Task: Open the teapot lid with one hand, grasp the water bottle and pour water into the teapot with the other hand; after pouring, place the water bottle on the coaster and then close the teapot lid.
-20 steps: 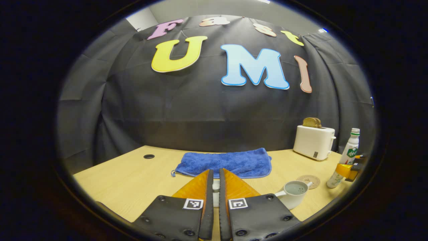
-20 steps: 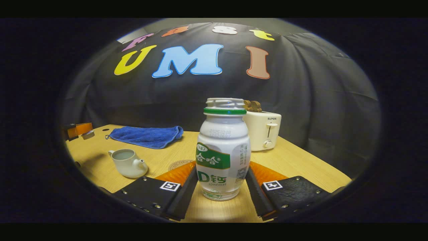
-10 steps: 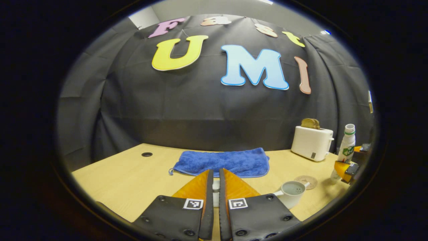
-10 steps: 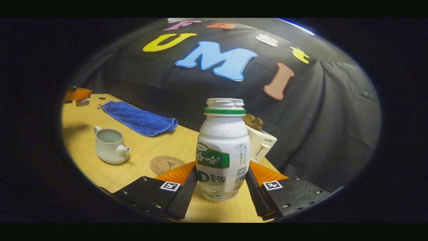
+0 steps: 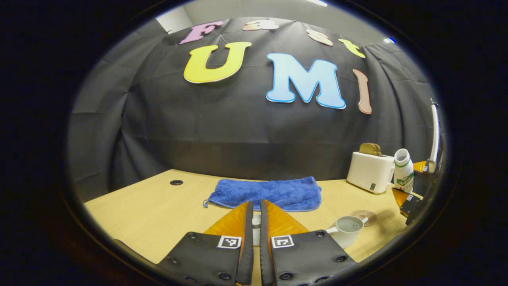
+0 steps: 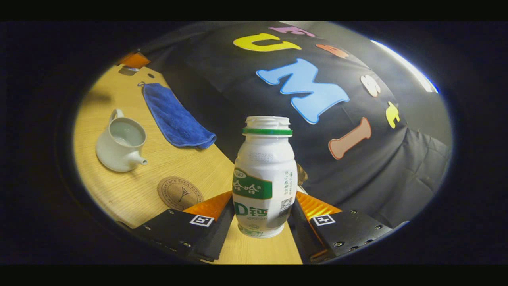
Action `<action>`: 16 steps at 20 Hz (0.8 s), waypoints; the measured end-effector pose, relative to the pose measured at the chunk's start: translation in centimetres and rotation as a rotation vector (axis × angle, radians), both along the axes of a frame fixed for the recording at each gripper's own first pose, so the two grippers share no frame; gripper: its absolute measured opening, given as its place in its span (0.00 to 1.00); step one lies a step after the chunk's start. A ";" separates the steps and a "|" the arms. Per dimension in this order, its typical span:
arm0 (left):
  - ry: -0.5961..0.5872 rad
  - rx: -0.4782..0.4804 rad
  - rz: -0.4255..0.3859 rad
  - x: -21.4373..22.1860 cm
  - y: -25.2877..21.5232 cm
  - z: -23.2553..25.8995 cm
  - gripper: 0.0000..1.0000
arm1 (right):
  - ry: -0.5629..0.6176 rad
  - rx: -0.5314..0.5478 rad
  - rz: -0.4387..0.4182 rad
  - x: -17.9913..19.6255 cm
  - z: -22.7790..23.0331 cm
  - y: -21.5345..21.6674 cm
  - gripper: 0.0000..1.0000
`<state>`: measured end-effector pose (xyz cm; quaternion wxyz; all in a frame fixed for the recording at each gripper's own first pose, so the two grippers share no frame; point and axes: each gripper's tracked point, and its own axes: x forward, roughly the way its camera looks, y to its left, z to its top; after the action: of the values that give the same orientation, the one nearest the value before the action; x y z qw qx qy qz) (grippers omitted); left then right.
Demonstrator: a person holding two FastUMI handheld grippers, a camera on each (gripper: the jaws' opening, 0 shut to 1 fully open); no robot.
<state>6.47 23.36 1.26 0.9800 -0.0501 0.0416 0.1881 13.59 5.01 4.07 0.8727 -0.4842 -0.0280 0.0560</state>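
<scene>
1. The right gripper [image 6: 264,216] is clamping the water bottle [image 6: 264,178] by its lower body, one finger pressing on each side. The cap is off and the bottle mouth is facing away from the gripper along the fingers.
2. In the right gripper view the table [image 6: 206,167] is appearing steeply canted, so the bottle is being held off the surface and tilted (long axis no longer upright, by my reading).
3. The teapot [image 6: 119,141] is sitting on the table, well to the left of the bottle and apart from it, its top open. Its spout is pointing toward the coaster [image 6: 179,193], its handle away from it.
4. The coaster is lying bare between teapot and gripper, just beside the left finger.
5. The left gripper [image 5: 256,222] is pinching a small pale piece between nearly closed fingers (judged to be the lid; too hidden to confirm). The teapot [image 5: 346,230] is lying just to its right.
6. Judgement: the pour depends on carrying the bottle mouth leftward until it is over the open pot. The right gripper is the one doing it.
</scene>
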 end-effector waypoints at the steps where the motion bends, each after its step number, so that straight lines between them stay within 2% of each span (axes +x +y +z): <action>1: 0.000 -0.001 0.000 0.0 0.1 0.0 0.14 | -0.013 -0.040 0.009 0.0 0.1 0.4 0.75; 2: -0.001 -0.004 -0.001 -0.1 0.1 0.0 0.17 | -0.025 -0.072 0.016 -0.1 0.3 0.7 0.75; 16: -0.009 -0.025 0.011 -0.4 0.8 -0.1 0.17 | -0.135 -0.455 0.077 0.0 -0.4 4.2 0.75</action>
<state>6.02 24.19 1.12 0.9784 -0.0635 0.0391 0.1929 13.63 9.20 3.63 0.7346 -0.6695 -0.0913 0.0615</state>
